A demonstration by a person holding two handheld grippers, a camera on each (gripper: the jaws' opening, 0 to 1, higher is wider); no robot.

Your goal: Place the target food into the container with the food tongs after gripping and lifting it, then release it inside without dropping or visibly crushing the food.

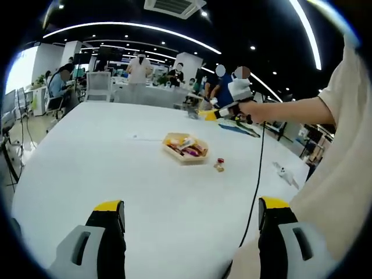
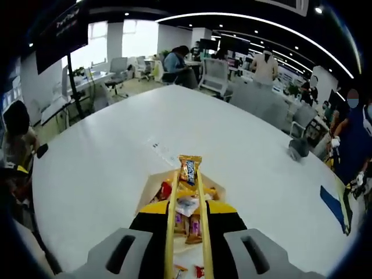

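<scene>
Snack bar (image 2: 189, 169): a small wrapped bar in an orange-brown wrapper, held at the tips of the tongs, above the far edge of the tray in the right gripper view.
Tongs (image 2: 187, 216): two thin yellow arms, running forward from the right gripper and closed on the bar's lower end.
Right gripper (image 2: 189, 224): its yellow-tipped jaws are pressed in on the tongs, with only the tongs' width between them. In the left gripper view it (image 1: 224, 111) is seen far across the table, in a person's hand.
Tray (image 2: 152, 187): a pale shallow container directly under the tongs, with several wrapped snacks in it; in the left gripper view (image 1: 185, 147) it sits near the middle of the table.
Loose snack (image 1: 219, 165): a small piece on the table just beside the tray.
Left gripper (image 1: 192, 218): jaws wide apart, nothing between them, well apart from the tray.
Table (image 1: 104, 163): large, white.
Background: office desks, chairs and some people.
</scene>
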